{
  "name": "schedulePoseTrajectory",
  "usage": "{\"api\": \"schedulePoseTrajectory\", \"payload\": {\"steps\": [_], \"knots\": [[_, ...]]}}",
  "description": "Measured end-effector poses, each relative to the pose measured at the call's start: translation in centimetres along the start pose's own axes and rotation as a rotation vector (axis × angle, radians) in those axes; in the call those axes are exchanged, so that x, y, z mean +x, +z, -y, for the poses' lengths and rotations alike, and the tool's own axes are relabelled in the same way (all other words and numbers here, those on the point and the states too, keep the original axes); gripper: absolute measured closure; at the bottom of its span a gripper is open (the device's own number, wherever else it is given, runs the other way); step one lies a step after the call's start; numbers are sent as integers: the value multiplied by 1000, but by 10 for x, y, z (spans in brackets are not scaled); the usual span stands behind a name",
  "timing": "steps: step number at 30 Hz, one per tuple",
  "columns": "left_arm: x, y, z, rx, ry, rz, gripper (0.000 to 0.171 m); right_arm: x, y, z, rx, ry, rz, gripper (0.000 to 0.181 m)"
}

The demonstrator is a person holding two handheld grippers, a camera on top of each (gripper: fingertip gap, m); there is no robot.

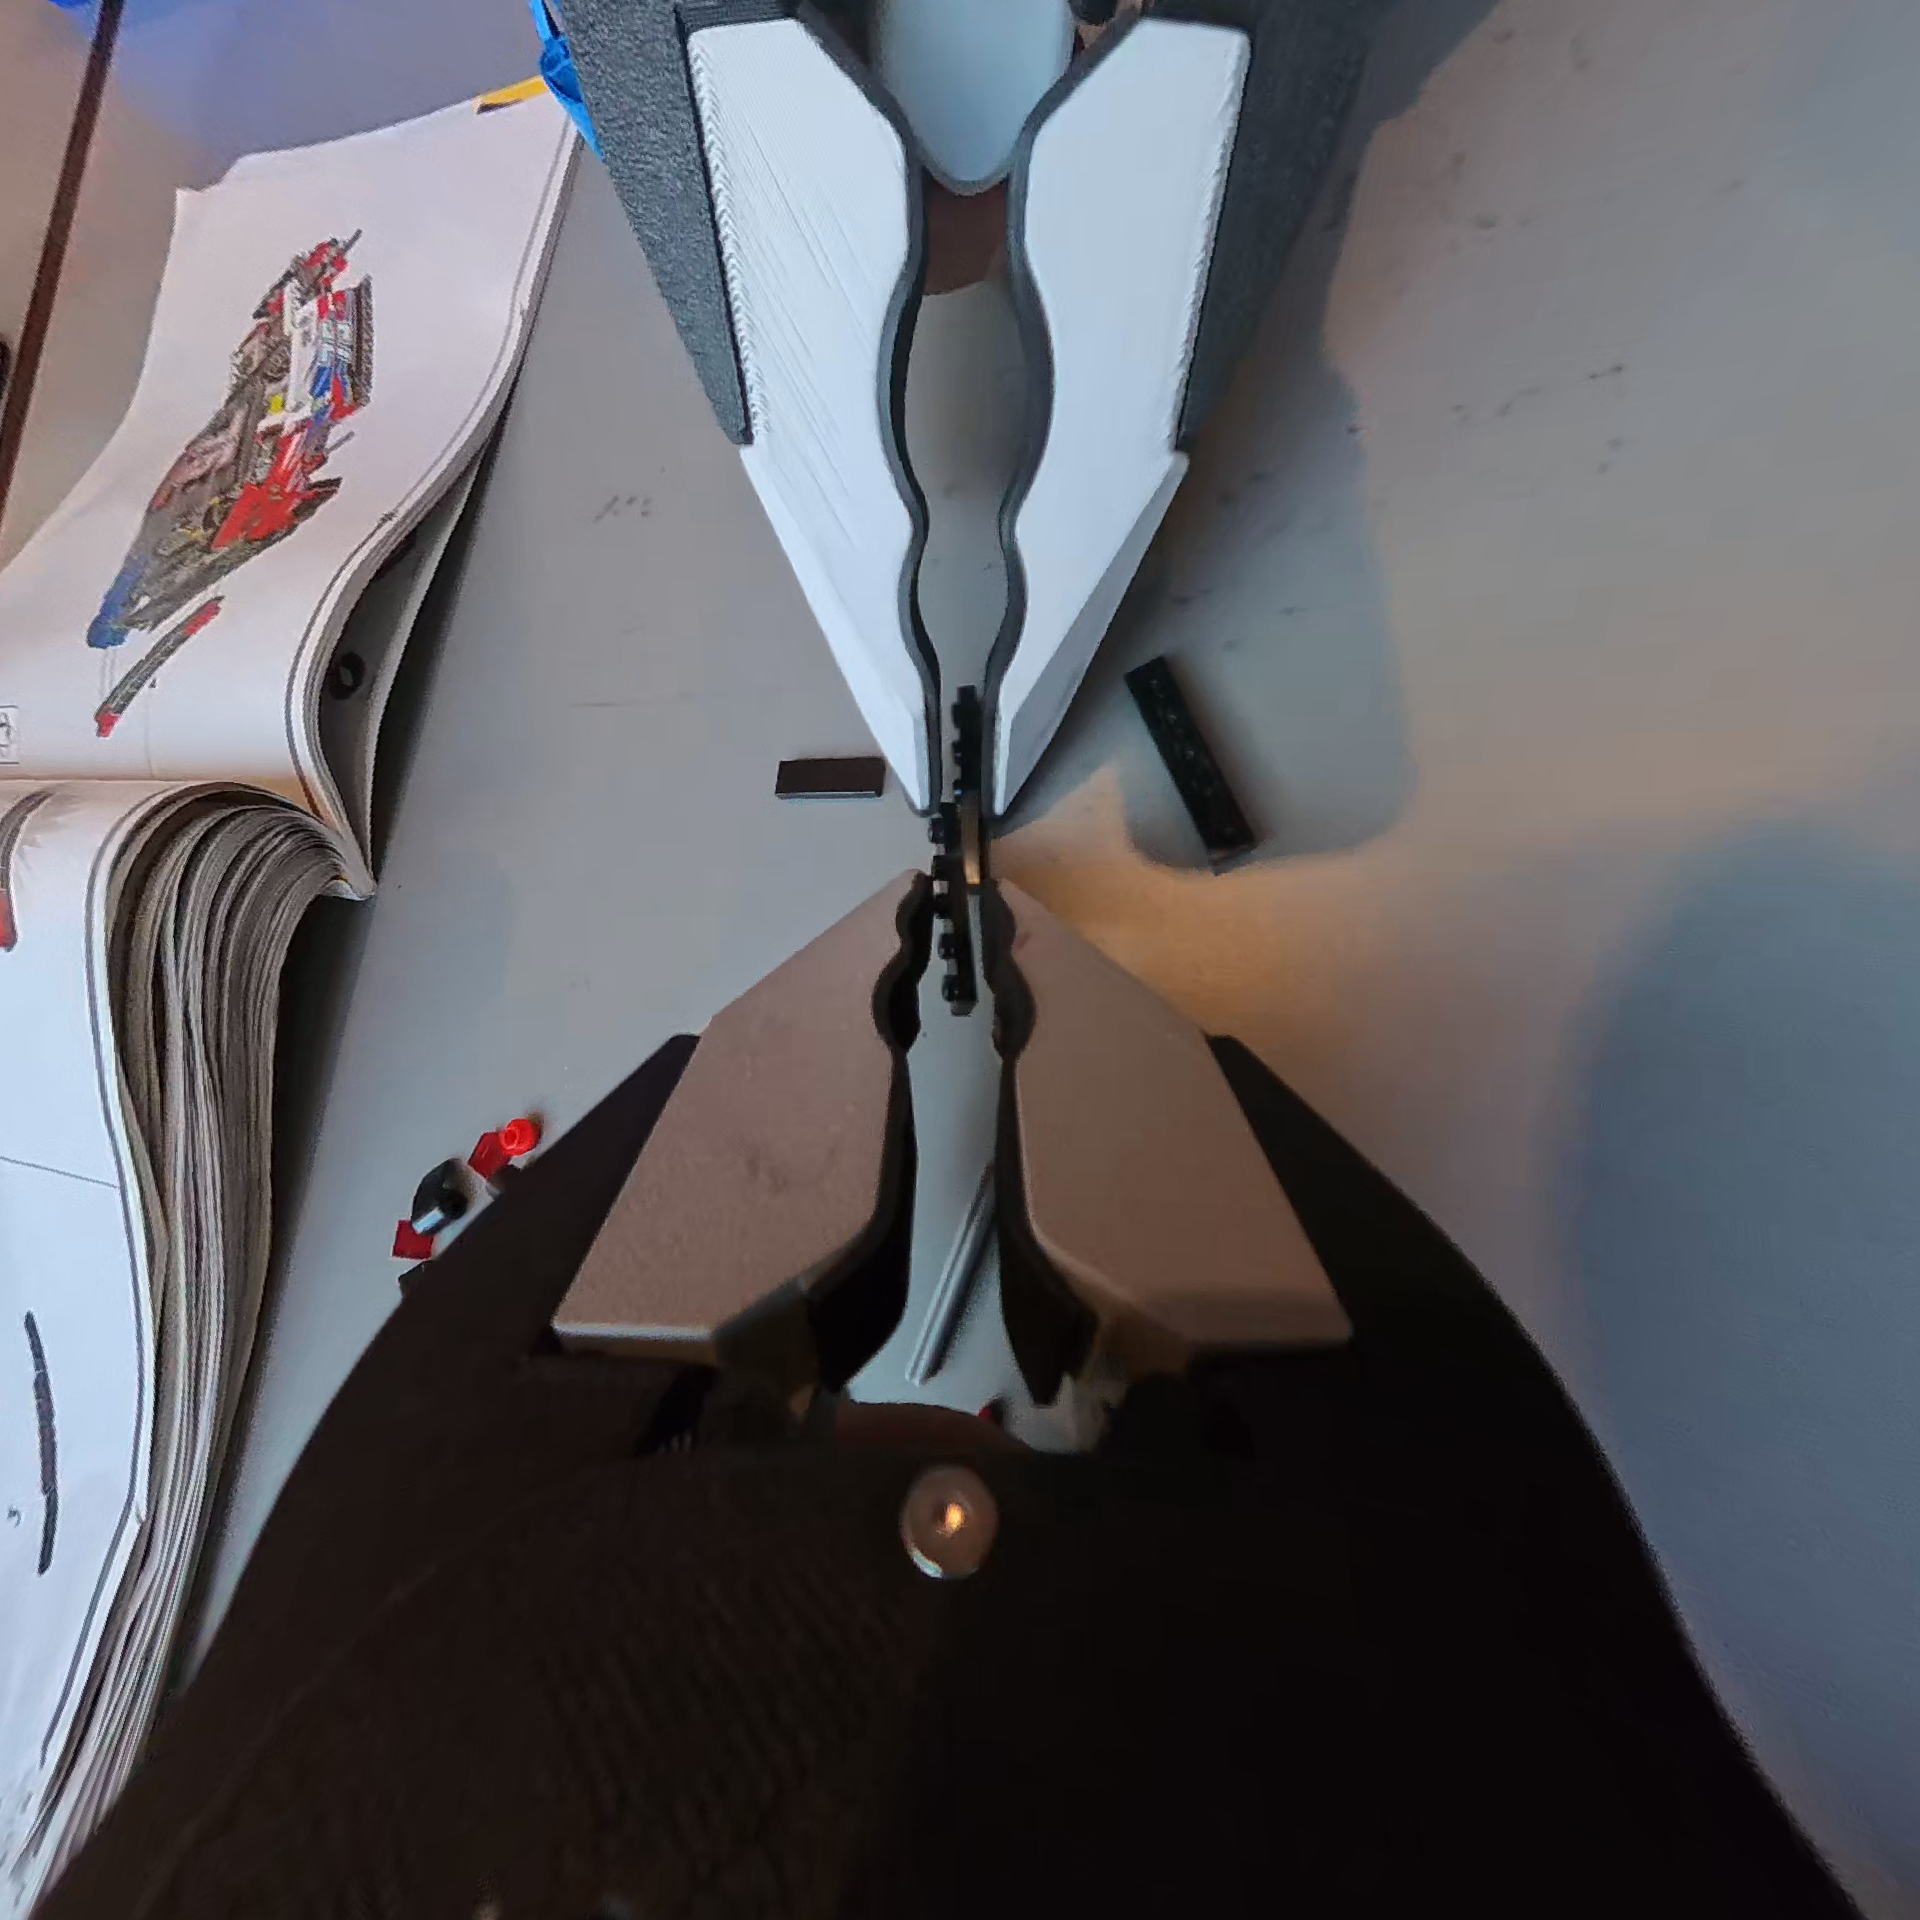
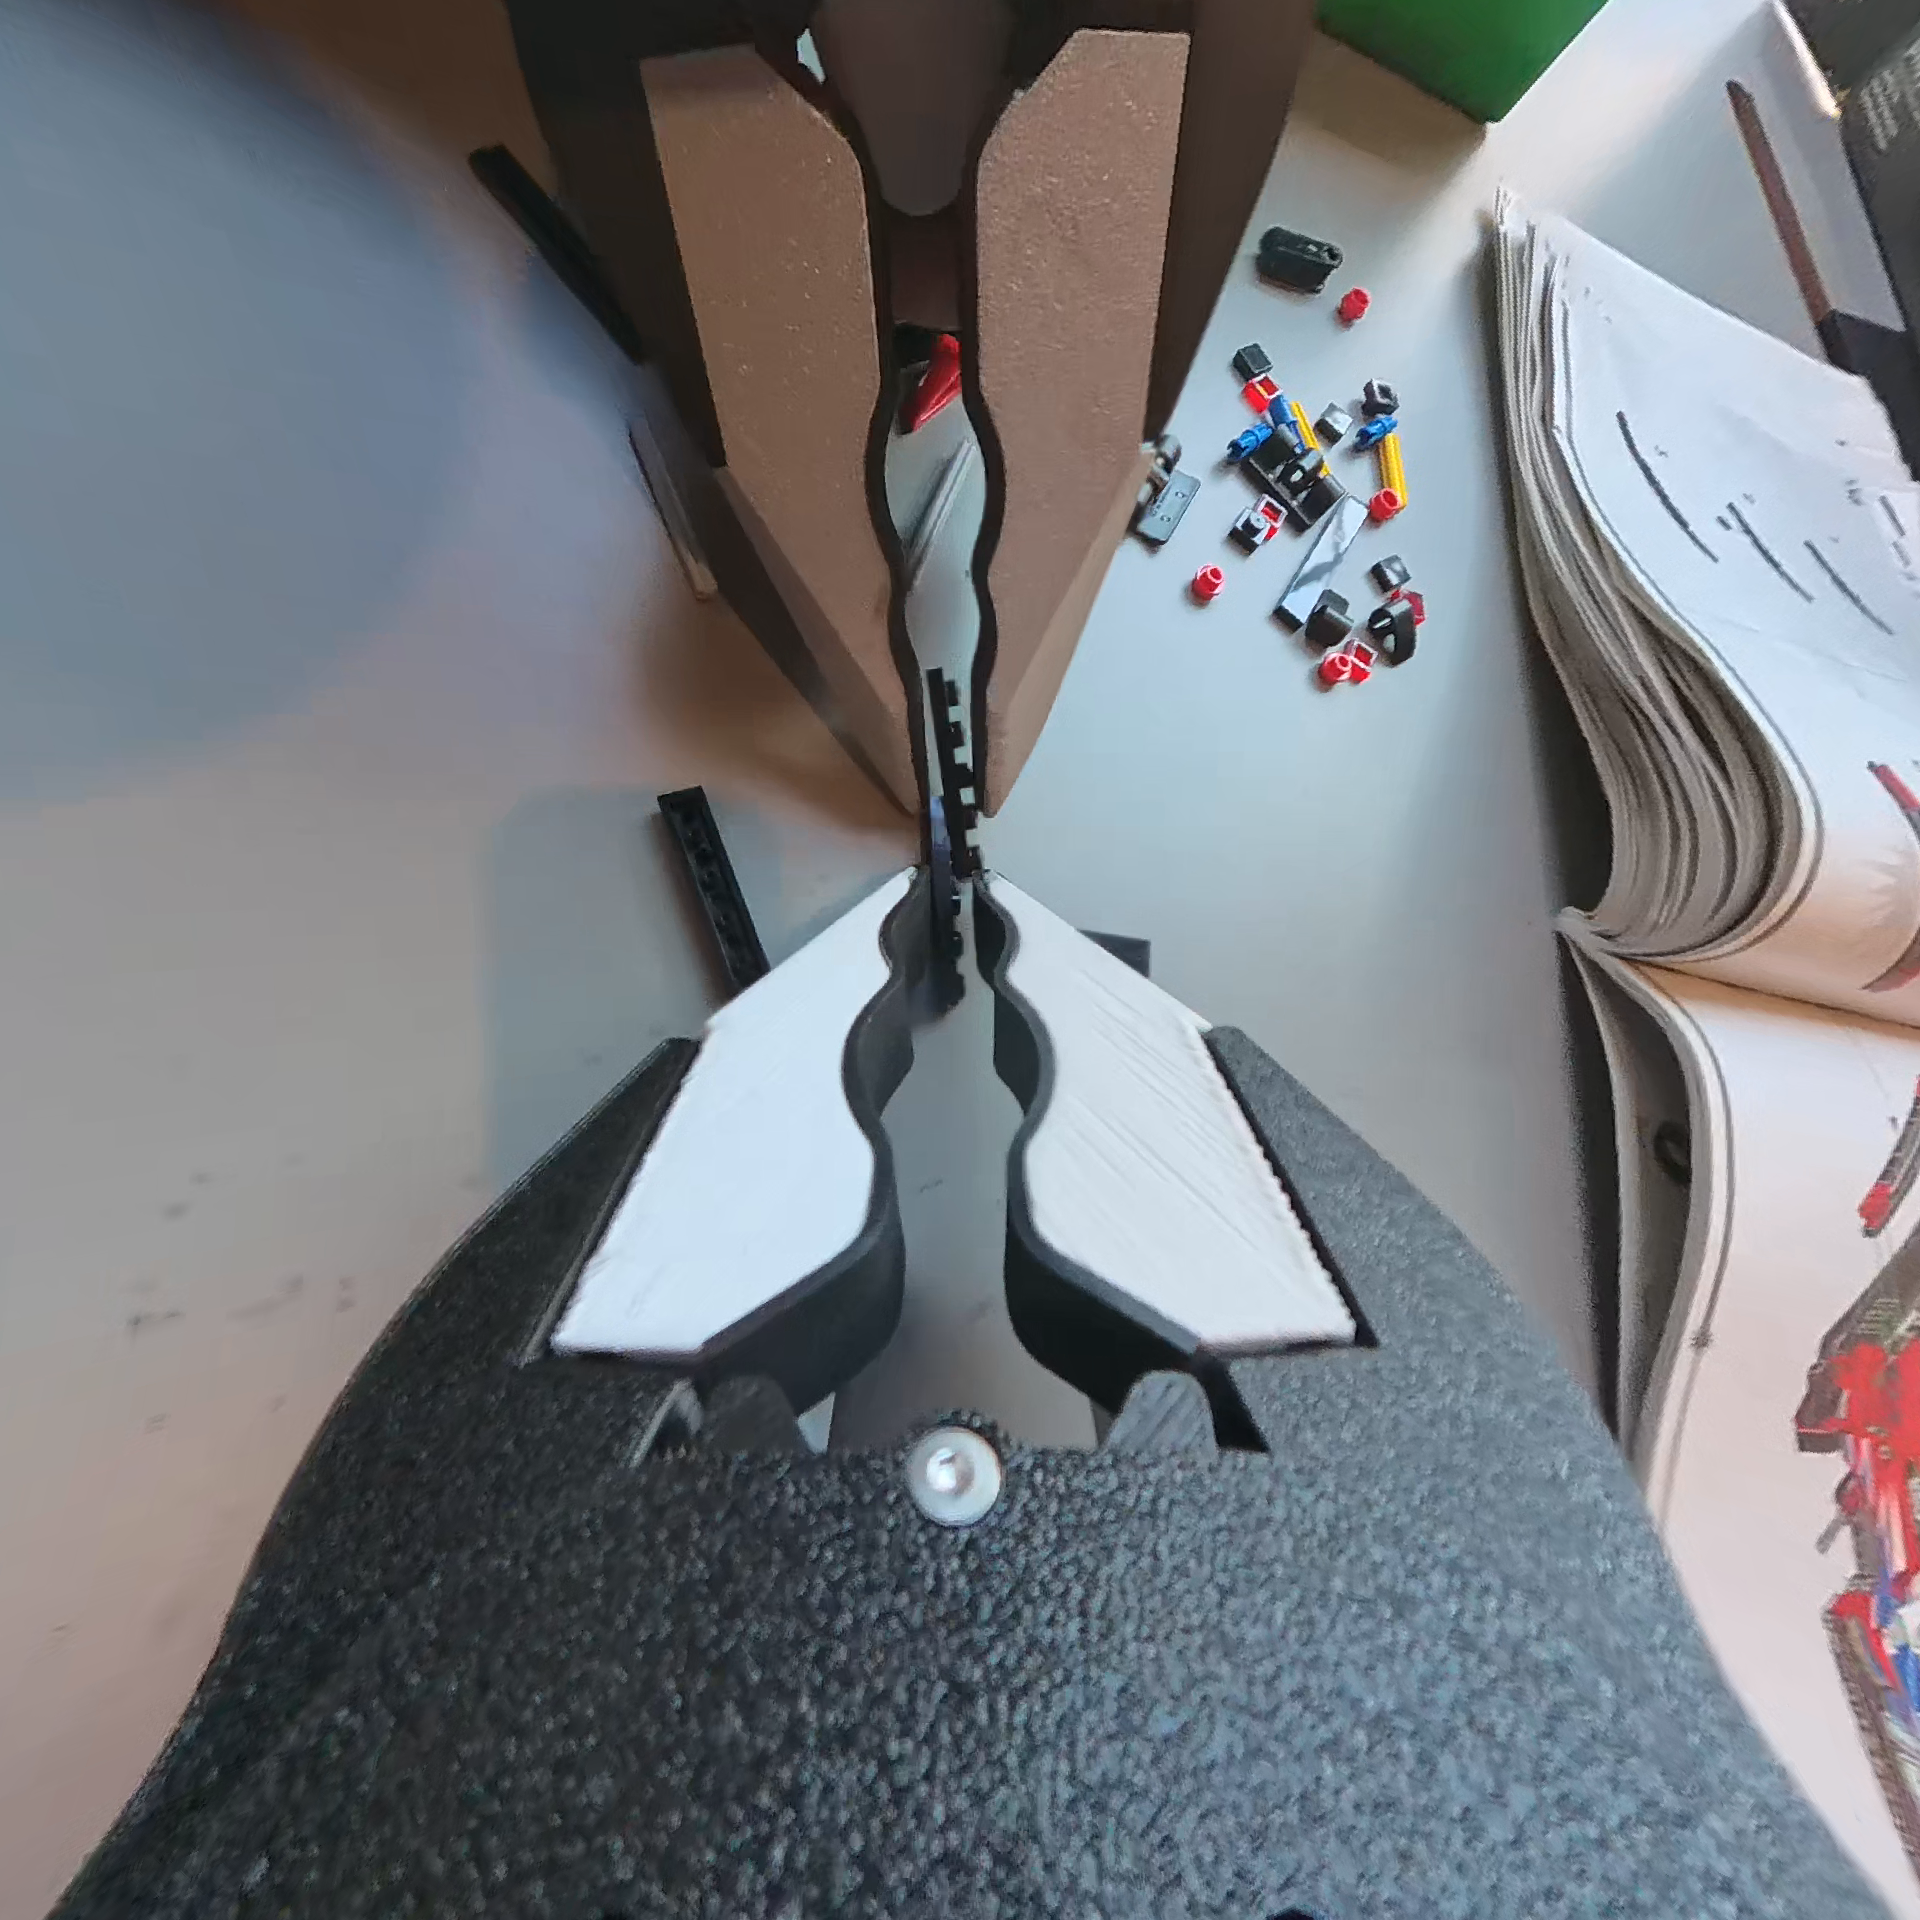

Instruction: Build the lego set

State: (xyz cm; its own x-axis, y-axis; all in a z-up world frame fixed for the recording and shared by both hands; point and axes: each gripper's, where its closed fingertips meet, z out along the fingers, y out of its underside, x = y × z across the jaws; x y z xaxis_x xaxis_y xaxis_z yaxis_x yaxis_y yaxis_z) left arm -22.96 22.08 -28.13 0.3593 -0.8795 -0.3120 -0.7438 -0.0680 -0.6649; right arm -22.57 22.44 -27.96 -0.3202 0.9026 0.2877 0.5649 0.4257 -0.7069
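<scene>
A black studded Lego plate [image 1: 961, 935] stands edge-on above the table, gripped from both ends. My left gripper [image 1: 961, 883], with tan fingers, is shut on its near end. My right gripper [image 1: 961, 810], with white fingers, faces it tip to tip and is shut on the far end. In the right wrist view the plate [image 2: 951, 758] runs from my right gripper [image 2: 951, 883] into the left gripper [image 2: 951, 810]. A second thin dark piece [image 2: 938, 842] lies flat against the plate where the tips meet; I cannot tell if it is joined.
An open instruction booklet [image 1: 260, 468] lies left of the grippers, and shows at the right [image 2: 1714, 623] in the right wrist view. A long black plate [image 1: 1190, 764] and a dark tile [image 1: 829, 777] lie on the table. Several small red, blue, yellow and black parts [image 2: 1320, 488] lie near the booklet. Left and right tips are no more than a few centimetres apart.
</scene>
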Motion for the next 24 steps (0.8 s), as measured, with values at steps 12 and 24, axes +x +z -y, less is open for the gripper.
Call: {"api": "schedulePoseTrajectory", "payload": {"steps": [12, 24], "knots": [[-34, -19, 38, 161, -188, 138, 160, 63, -25, 39, 168, 330, -344, 181], [-142, -34, -11, -56, -703, 914, 171, 150, -12, 49, 65, 515, -854, 181]]}}
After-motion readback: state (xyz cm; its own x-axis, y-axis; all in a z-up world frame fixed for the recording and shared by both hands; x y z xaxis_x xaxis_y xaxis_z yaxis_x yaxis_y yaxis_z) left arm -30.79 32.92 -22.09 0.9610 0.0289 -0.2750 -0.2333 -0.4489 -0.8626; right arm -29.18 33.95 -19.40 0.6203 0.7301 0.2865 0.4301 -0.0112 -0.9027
